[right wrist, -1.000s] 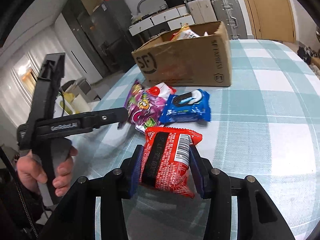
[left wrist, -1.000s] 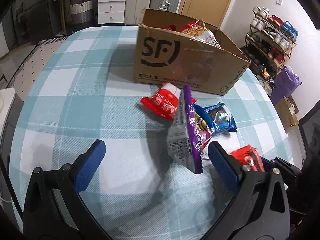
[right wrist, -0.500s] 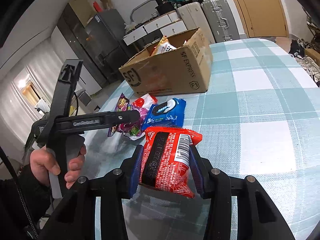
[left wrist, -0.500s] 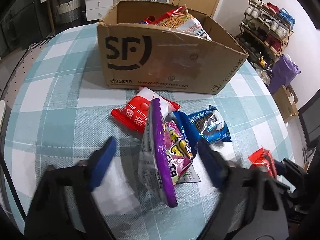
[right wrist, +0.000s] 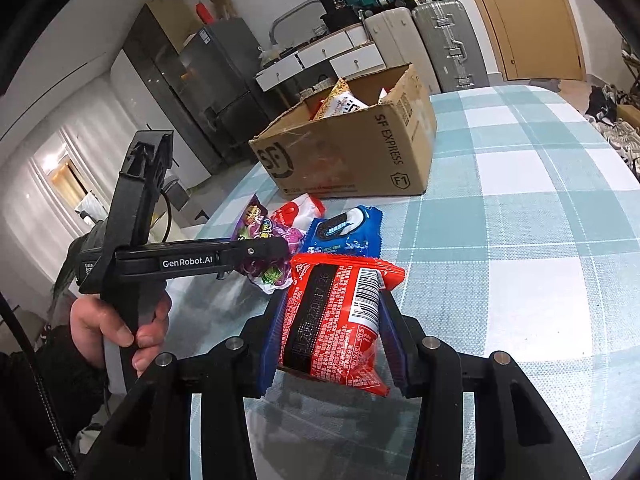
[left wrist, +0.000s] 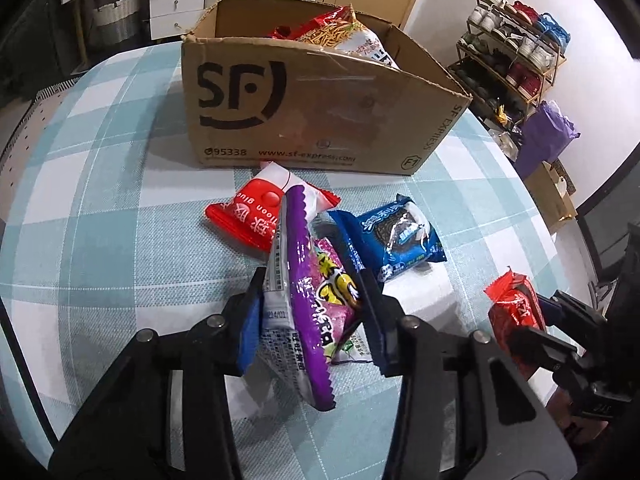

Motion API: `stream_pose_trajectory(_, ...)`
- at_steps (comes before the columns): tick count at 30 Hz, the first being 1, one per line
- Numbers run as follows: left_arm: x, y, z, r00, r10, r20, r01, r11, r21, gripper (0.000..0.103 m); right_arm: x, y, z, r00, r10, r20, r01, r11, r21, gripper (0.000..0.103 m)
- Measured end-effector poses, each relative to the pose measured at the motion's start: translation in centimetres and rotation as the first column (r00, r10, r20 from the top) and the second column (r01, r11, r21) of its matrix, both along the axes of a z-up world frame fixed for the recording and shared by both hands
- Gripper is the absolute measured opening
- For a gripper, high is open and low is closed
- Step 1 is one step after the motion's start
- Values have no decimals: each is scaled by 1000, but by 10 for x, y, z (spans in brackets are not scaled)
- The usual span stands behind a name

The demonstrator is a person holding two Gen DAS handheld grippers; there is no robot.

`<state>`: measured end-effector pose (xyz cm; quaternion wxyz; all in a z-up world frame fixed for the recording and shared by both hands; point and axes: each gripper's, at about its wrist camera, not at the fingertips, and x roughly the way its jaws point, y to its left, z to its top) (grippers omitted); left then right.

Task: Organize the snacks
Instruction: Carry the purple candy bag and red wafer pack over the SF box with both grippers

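Just in front of the SF cardboard box [left wrist: 304,108], the left gripper [left wrist: 310,312] has just been closing and now pinches the purple snack bag [left wrist: 316,320] across its puffy middle; light, soft, slick film, so grip the crimped seam. Right gripper [right wrist: 330,336] is clenched on the red snack pack [right wrist: 336,324], nearer the camera than the box. Box contents mostly hidden by its wall; bag print unreadable.
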<state>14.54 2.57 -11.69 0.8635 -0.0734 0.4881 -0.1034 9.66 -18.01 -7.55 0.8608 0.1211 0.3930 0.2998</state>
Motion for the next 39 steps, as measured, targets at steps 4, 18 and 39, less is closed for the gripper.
stream_pose_trajectory(4, -4, 6, 1, 1000, 5, 1, -5, 1000, -10, 41, -2, 2, 2, 1000, 2, 3, -2, 1000, -3, 45)
stream_pose_trajectory(18, -35, 20, 22, 999, 5, 45, -4, 999, -38, 41, -14, 19, 24, 997, 45, 56, -45, 999, 0, 45)
stream_pose_trajectory(39, -44, 55, 103, 986, 6, 167, 7, 997, -78, 41, 20, 46, 82, 986, 90, 142, -90, 996, -7, 45)
